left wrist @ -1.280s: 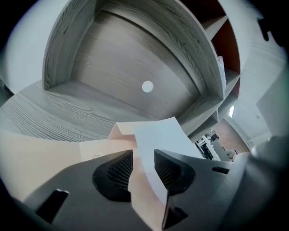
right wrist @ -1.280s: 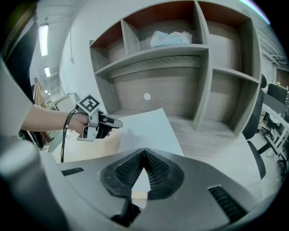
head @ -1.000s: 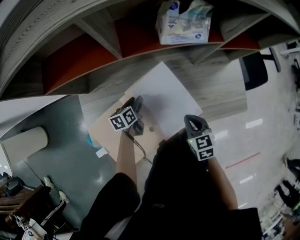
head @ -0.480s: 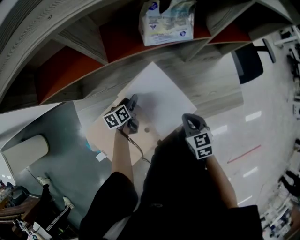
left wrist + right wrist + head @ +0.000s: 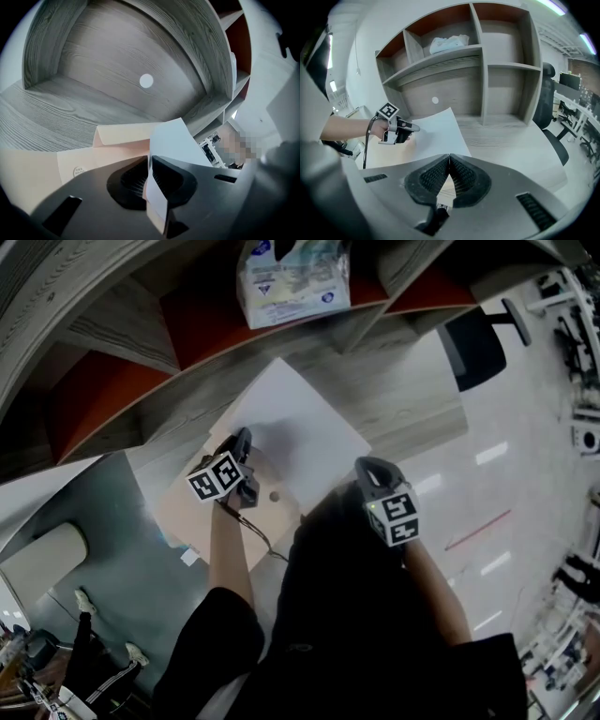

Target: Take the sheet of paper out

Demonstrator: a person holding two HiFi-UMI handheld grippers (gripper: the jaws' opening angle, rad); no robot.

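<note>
A white sheet of paper (image 5: pixel 295 427) lies on the grey wooden desk, its near-left part over a tan envelope (image 5: pixel 192 517). My left gripper (image 5: pixel 242 442) is at the sheet's left edge. In the left gripper view its jaws (image 5: pixel 151 164) have just been closing, and the white sheet (image 5: pixel 173 140) now stands pinched between the pads, with the tan envelope (image 5: pixel 117 136) under and beyond it. My right gripper (image 5: pixel 367 470) hovers at the sheet's near-right corner, shut and empty (image 5: pixel 449 161). From there I see the sheet (image 5: pixel 438 131) and the left gripper (image 5: pixel 410 127).
A shelf unit stands behind the desk with a pack of tissues (image 5: pixel 292 282) in one compartment. A black office chair (image 5: pixel 473 348) is at the desk's right end. A cream cylinder (image 5: pixel 42 554) lies on the floor at the left.
The whole scene has slid left in the head view. The right gripper has drifted a little toward the sheet. The left gripper stays at the sheet's edge.
</note>
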